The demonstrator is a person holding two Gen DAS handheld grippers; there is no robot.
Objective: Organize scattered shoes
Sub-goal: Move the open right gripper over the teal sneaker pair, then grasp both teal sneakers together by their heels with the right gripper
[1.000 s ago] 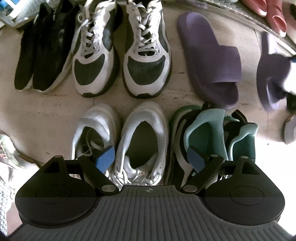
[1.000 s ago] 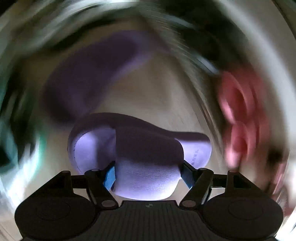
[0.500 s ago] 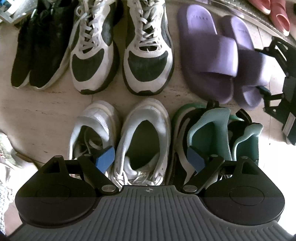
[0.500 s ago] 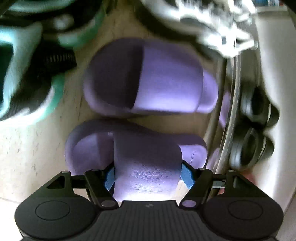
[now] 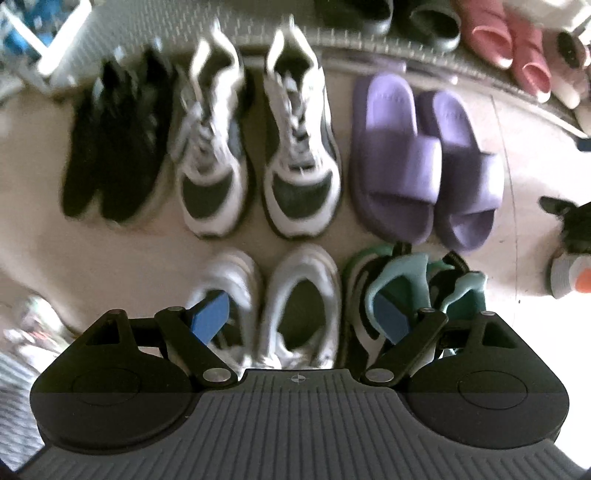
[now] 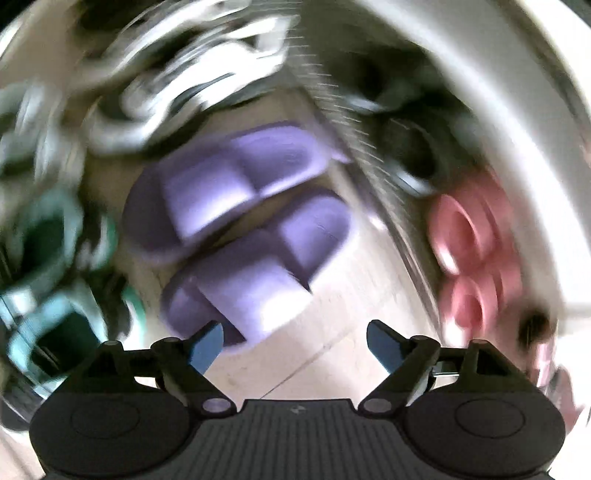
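**A:** What does the left gripper point(image 5: 299, 319) look down on?

**B:** Two rows of shoes on a pale tiled floor point(image 5: 122, 254). In the far row, from the left of the view: a pair of black sneakers point(image 5: 110, 155), a pair of white-and-black lace-up sneakers point(image 5: 255, 158), then the pair of purple slides point(image 5: 424, 158) side by side and touching, toes toward the camera. In the near row sit a pair of white sneakers point(image 5: 273, 295) and, to their right, a pair of teal-and-black shoes point(image 5: 410, 288).

**A:** Is the left gripper holding anything?

**B:** No. Its blue pads stand wide apart above the near row with nothing pressed between them.

**A:** And the right gripper point(image 6: 295, 341)?

**B:** Its view is badly smeared, but its jaws are opening, and only bare floor shows between the blue pads. The nearer purple slide point(image 6: 255, 273) lies on the tiles just beyond the left pad, free of it, with its partner point(image 6: 229, 184) right behind it.

**A:** What else is around?

**B:** Beyond the far row runs a grey ridged strip point(image 5: 369, 48), and past it a pair of pink slippers point(image 5: 513, 48) and some dark shoes point(image 5: 388, 14). In the right view the pink slippers point(image 6: 472, 258) blur to the right of the slides. At the right edge of the left view there is a dark object I cannot identify.
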